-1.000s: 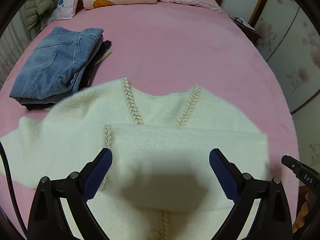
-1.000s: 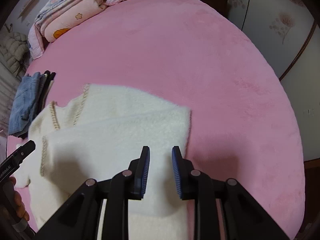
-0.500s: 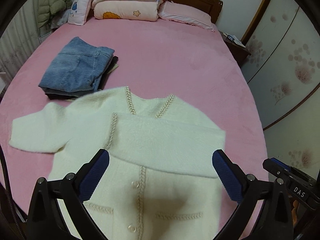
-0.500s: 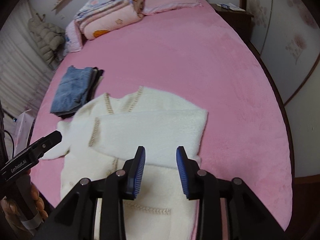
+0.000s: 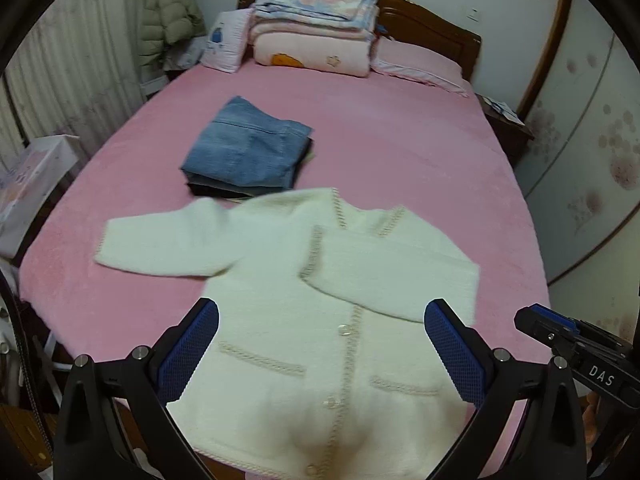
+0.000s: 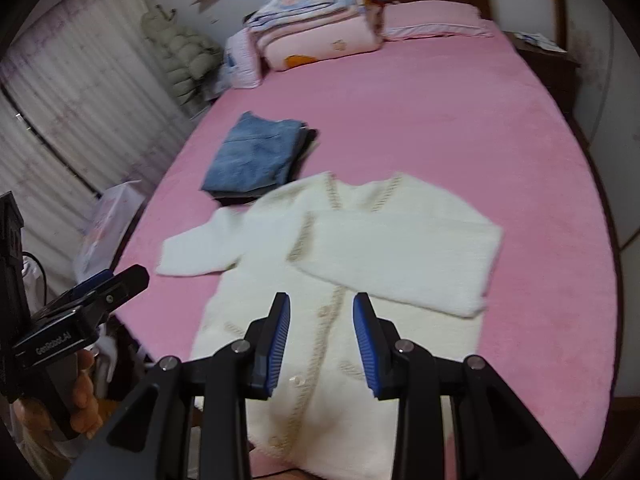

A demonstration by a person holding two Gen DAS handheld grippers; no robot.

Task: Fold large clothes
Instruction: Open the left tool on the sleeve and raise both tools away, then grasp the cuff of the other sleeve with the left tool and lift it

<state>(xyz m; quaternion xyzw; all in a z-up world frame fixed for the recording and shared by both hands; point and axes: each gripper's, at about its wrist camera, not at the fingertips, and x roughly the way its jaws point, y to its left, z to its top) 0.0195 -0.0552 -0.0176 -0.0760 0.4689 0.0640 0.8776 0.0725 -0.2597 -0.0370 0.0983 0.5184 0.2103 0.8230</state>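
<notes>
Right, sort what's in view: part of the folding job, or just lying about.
Job:
- white cardigan, one sleeve folded across
- left gripper
- right gripper

Lying about:
- folded jeans
- stacked blankets
- pillow
- puffy coat

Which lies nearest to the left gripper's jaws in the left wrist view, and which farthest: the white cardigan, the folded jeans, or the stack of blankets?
1. White cardigan: spread on the pink bed directly beneath the open left gripper.
2. Folded jeans: mid-bed, beyond the cardigan's collar, toward the left.
3. Stack of blankets: at the headboard, far end of the bed.
</notes>
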